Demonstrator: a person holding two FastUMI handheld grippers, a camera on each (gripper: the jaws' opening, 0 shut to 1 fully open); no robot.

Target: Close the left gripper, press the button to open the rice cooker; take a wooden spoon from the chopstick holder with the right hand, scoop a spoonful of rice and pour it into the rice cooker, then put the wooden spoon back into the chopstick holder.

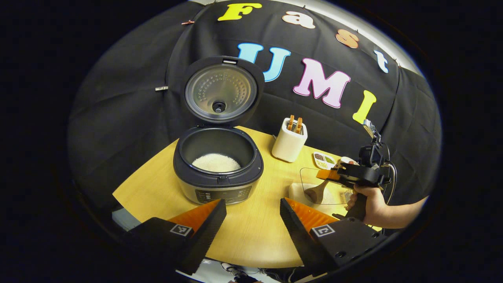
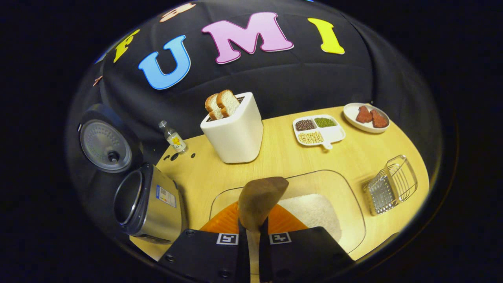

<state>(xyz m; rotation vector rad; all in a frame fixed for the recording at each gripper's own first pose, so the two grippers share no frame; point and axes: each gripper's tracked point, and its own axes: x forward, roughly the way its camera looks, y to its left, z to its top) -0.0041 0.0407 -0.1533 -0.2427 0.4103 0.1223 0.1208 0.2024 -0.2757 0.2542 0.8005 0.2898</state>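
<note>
The rice cooker (image 1: 218, 173) stands open with its lid (image 1: 221, 92) upright, and white rice (image 1: 216, 162) lies in its pot. My left gripper (image 1: 252, 204) hovers open and empty in front of the cooker's control panel. To the right, a hand holds my right gripper (image 1: 334, 175), which is shut on the handle of the wooden spoon (image 1: 316, 192). In the right gripper view, the right gripper (image 2: 253, 232) holds the spoon (image 2: 259, 198) with its bowl over the clear container (image 2: 353, 204) of rice (image 2: 314, 212). I cannot tell whether the spoon carries rice. A metal wire holder (image 2: 393, 184) lies at the right.
A white toaster (image 2: 234, 129) with bread slices stands behind the container, with a small bottle (image 2: 173, 137) to its left. A divided dish (image 2: 318, 131) of beans and a plate (image 2: 367, 116) with meat sit at the back right. The cooker (image 2: 147, 204) is at the left.
</note>
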